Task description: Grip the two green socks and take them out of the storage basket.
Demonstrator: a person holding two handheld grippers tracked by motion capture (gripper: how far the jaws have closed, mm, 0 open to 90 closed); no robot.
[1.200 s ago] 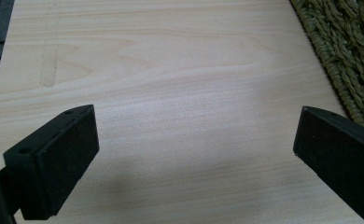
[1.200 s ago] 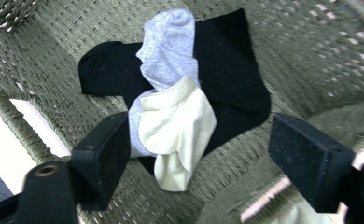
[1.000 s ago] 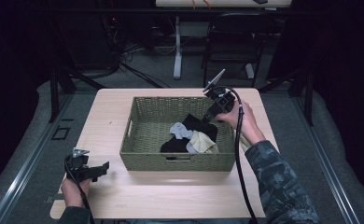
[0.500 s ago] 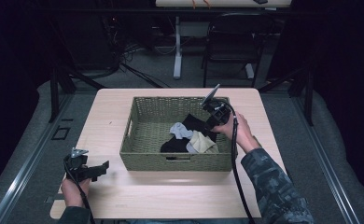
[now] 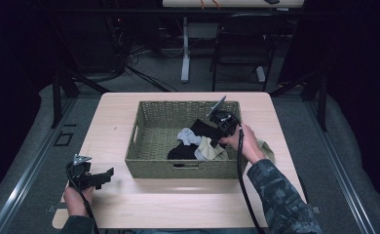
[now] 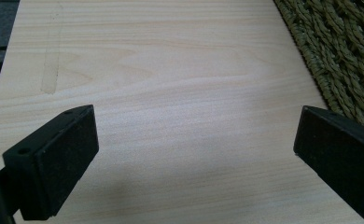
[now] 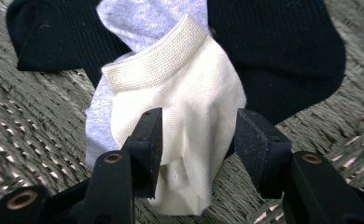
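The right gripper (image 7: 196,140) is down inside the basket (image 5: 151,148), its jaws on either side of a cream sock (image 7: 189,112) and pressing its sides, though whether they are fully clamped I cannot tell. The sock lies on a grey sock (image 7: 143,18) and black socks (image 7: 283,51) at the basket's near right. The left gripper (image 6: 194,154) hovers over the table (image 6: 171,70), left of the basket, jaws wide apart.

The high view is dim and a little soft: only the pale wooden table (image 5: 188,204) is lit from above, and the room around is almost black. Both gripper views are bright; the near black jaws look blurred, with soft shadows below them.
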